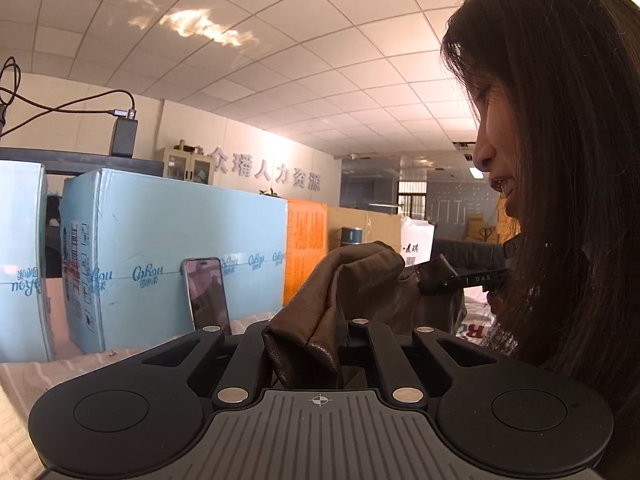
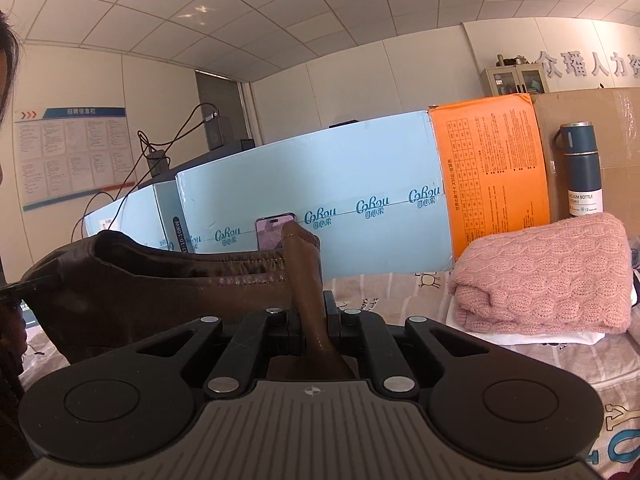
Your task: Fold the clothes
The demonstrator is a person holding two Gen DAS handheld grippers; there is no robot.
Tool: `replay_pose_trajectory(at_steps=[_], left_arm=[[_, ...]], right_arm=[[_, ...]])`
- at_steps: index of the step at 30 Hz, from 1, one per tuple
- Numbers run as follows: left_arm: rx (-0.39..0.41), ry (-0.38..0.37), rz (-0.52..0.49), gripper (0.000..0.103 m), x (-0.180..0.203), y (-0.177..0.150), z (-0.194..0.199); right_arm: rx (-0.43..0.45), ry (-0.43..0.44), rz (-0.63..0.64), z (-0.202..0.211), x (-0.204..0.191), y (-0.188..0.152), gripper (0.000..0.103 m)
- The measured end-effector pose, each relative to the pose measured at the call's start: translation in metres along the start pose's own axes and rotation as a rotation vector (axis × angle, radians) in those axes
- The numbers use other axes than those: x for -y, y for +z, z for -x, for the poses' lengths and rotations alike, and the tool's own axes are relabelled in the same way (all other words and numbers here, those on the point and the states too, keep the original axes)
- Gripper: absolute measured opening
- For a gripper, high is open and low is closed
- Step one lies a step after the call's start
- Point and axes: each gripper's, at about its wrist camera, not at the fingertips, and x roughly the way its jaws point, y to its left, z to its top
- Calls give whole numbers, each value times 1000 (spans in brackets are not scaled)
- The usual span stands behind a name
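A brown garment (image 2: 132, 280) is held up above the bed (image 2: 400, 292), stretched between two grippers. One edge is pinched in the closed left gripper (image 1: 308, 344), another in the closed right gripper (image 2: 310, 320). A folded pink sweater (image 2: 544, 272) is seen further right.

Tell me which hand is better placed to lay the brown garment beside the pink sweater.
Probably right: the right gripper, shut on the brown garment, has the pink sweater close by in its view.
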Motion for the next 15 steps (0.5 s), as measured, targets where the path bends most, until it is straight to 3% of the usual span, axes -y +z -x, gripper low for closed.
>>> replay_pose_trajectory(at_steps=[9,15], left_arm=[[-4,-25,93,8,20,-11,24],[-46,-43,145,8,35,-22,34]], right_arm=[[-8,-9,-21,42,-17,-11,8],[-46,-93,-10,73,-29,-19,16]])
